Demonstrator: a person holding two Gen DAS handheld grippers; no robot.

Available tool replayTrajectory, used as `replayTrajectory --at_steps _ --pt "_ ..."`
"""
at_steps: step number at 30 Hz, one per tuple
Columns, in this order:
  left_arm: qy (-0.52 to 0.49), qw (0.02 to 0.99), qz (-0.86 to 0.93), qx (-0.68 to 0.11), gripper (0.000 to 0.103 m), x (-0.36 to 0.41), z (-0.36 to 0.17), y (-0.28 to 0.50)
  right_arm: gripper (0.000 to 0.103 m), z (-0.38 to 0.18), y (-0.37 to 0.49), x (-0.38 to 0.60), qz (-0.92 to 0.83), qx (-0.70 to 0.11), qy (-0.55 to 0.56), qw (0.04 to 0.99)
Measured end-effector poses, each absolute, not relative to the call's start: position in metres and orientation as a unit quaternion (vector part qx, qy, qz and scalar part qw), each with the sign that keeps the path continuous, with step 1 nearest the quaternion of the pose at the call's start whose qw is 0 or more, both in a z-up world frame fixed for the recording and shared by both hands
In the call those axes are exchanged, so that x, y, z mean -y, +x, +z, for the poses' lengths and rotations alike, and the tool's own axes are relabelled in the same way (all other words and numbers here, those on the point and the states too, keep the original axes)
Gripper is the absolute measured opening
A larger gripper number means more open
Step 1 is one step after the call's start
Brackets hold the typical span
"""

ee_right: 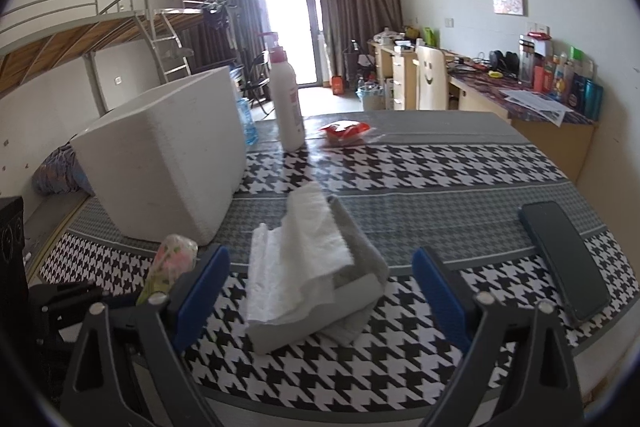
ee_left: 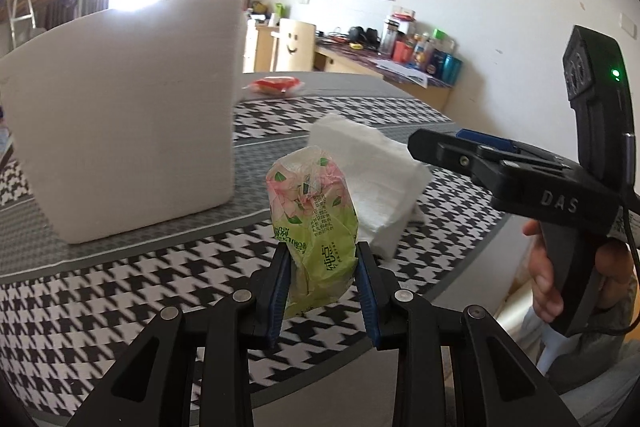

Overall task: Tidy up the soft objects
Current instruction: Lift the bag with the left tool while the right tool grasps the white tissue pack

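Two grippers: left gripper [ee_left: 322,267] has its blue pads pinched on the green floral tissue pack [ee_left: 314,215]; right gripper [ee_right: 320,291] stands wide open with nothing between its pads.
Landmark: white foam box [ee_left: 120,115], standing on the houndstooth table [ee_left: 100,307].
Tissue pack: lifted off the cloth, just in front of the foam box and a little to its right, pointing upward out of the jaws.
Paper stack: white napkins [ee_right: 296,259] draped over a grey folded cloth [ee_right: 360,267], to the right of the foam box and apart from it.
Other things: red packet [ee_right: 346,131] and white pump bottle [ee_right: 286,95] beyond the foam box; dark phone [ee_right: 564,259] far to its right.
Risk, slip: the pack looks crumpled and slick, held only near its lower end, so it may slide or tilt out, likely onto the cloth short of the box.
Risk, wall: the foam box wall looks tall; too low a carry could knock the pack against it or shove the light box.
Risk, crowding: the right gripper hangs close by, so the two tools could collide.
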State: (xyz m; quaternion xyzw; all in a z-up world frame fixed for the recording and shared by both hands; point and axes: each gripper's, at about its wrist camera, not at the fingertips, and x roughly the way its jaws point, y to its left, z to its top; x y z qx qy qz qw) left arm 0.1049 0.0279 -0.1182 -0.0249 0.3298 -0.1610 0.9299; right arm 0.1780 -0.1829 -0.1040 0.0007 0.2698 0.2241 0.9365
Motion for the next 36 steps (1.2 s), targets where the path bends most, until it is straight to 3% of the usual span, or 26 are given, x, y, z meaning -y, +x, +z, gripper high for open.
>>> replayTrajectory --at_steps 5,10,19,28,31,36 --pt "-0.034 0.932 -0.144 -0.330 0.033 -0.038 -0.120 0.104 0.086 -0.104 0.177 0.165 0.251 -0.274 -0.019 0.928" --pt "-0.040 0.934 -0.134 -0.328 0.033 -0.045 -0.120 0.102 0.070 -0.111 0.184 0.150 0.269 -0.303 -0.023 0.914" --pt "-0.048 0.935 -0.127 -0.328 0.033 -0.059 -0.121 0.098 0.061 -0.125 0.191 0.130 0.276 -0.329 -0.059 0.901" --pt "-0.052 0.935 -0.126 -0.327 0.033 -0.067 -0.121 0.094 0.044 -0.146 0.201 0.120 0.269 -0.365 -0.077 0.888" --pt "-0.055 0.935 -0.125 -0.329 0.033 -0.070 -0.122 0.092 0.037 -0.151 0.205 0.118 0.259 -0.380 -0.077 0.885" --pt "-0.056 0.934 -0.126 -0.330 0.033 -0.070 -0.121 0.093 0.017 -0.158 0.210 0.117 0.252 -0.393 -0.084 0.880"
